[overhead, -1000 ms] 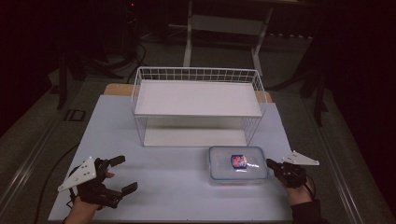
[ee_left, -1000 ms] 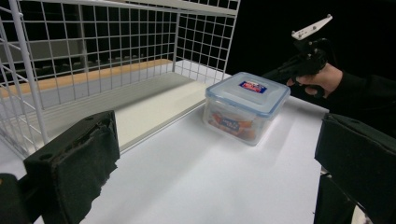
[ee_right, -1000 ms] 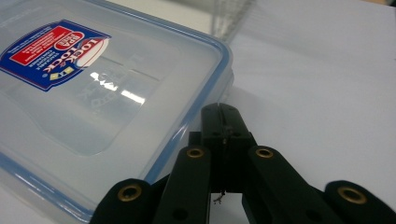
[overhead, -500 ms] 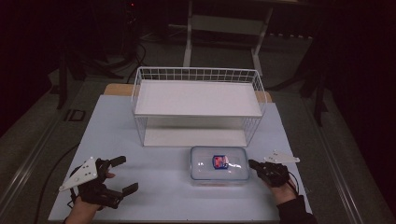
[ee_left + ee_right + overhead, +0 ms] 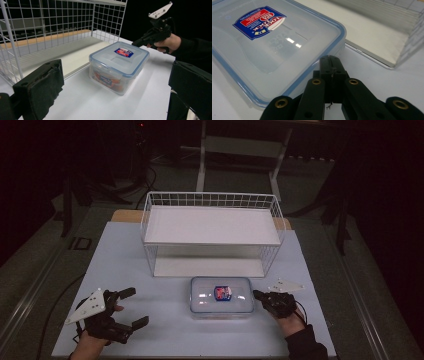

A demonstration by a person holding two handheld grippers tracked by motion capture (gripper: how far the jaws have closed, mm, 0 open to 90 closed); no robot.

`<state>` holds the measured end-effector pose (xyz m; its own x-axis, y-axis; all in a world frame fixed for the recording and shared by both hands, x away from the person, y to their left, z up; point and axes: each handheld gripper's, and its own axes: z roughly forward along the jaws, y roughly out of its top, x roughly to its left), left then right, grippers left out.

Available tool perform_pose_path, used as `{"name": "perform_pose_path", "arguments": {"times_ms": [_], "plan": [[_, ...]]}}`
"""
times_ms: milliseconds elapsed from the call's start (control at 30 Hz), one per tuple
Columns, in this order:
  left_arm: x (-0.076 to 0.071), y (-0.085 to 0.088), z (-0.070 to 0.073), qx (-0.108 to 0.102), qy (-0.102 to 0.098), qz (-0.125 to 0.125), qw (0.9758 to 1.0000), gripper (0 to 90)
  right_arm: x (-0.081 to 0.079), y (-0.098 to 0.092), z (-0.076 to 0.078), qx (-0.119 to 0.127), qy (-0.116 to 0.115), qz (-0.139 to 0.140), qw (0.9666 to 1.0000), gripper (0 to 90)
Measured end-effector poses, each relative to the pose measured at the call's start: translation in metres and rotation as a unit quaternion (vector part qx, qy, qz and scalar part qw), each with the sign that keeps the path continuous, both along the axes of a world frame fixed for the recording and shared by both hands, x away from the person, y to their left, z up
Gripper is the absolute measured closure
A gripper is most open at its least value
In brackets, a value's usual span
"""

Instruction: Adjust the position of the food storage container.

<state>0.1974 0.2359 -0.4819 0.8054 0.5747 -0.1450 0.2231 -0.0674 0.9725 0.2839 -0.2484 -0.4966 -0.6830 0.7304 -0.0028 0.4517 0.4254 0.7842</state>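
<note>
A clear plastic food box with a blue-rimmed lid and a red and blue label lies on the white table, just in front of the wire shelf rack. My right gripper is shut, its closed tips against the box's right edge. The box also shows in the left gripper view, with the right gripper at its far side. My left gripper rests at the table's front left, jaws wide open and empty, well apart from the box.
The white wire rack has an upper shelf and a low bottom board open toward me. The table's front edge runs just below both hands. Dark floor, cables and stands surround the table.
The right gripper has moved left across the table, and the box has slid left with it, from the right part to about the middle. The left gripper has stayed put.
</note>
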Motion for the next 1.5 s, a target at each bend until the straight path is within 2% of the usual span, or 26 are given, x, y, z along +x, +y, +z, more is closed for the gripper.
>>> {"name": "perform_pose_path", "arguments": {"times_ms": [467,733,867,933,1000,1100,1133,1167,1200,1233,1267,1300,1433,1500], "plan": [[0.0,-0.002,-0.001,0.004,0.001,-0.002,1.0,0.0,0.001,0.016,0.0,-0.004,-0.004,0.019,0.9998,90.0],[0.0,-0.003,-0.001,0.013,0.005,0.007,0.9999,0.0,-0.002,0.012,0.006,0.018,-0.012,0.006,0.9997,89.8],[0.0,-0.005,-0.001,0.021,0.006,0.008,0.9997,0.0,-0.009,0.009,0.014,0.033,-0.023,0.009,0.9992,85.8],[0.001,-0.007,-0.001,0.033,0.012,0.016,0.9993,0.0,-0.013,0.009,0.019,0.046,-0.027,0.012,0.9985,79.4],[0.001,-0.008,-0.001,0.044,0.011,0.022,0.9987,0.0,-0.017,0.009,0.023,0.059,-0.024,0.011,0.9979,68.8],[0.001,-0.008,0.001,0.045,0.015,0.031,0.9984,0.0,-0.021,0.009,0.028,0.08,-0.017,0.012,0.9966,52.0],[0.001,-0.008,0.001,0.045,0.015,0.031,0.9984,0.0,-0.021,0.009,0.028,0.08,-0.017,0.012,0.9966,52.0],[0.002,-0.009,0.002,0.043,0.017,0.032,0.9984,0.0,-0.022,0.01,0.03,0.082,-0.02,0.013,0.9964,45.8],[0.002,-0.01,0.002,0.042,0.021,0.036,0.9982,0.0,-0.024,0.011,0.032,0.08,-0.031,0.008,0.9963,34.0],[0.003,-0.01,0.001,0.038,0.024,0.035,0.9984,0.0,-0.025,0.011,0.033,0.083,-0.039,0.004,0.9958,26.3],[0.003,-0.012,0.001,0.034,0.027,0.034,0.9985,0.0,-0.025,0.011,0.033,0.086,-0.038,0.009,0.9955,19.8],[0.003,-0.013,0.0,0.037,0.029,0.033,0.9983,0.0,-0.026,0.011,0.034,0.085,-0.04,0.009,0.9956,16.6],[0.004,-0.02,0.0,0.039,0.039,0.026,0.9981,0.0,-0.029,0.011,0.036,0.102,-0.054,0.01,0.9933,14.6],[0.006,-0.022,0.003,0.03,0.048,0.021,0.9982,0.0,-0.031,0.011,0.038,0.1,-0.051,0.022,0.9934,14.8]]}}
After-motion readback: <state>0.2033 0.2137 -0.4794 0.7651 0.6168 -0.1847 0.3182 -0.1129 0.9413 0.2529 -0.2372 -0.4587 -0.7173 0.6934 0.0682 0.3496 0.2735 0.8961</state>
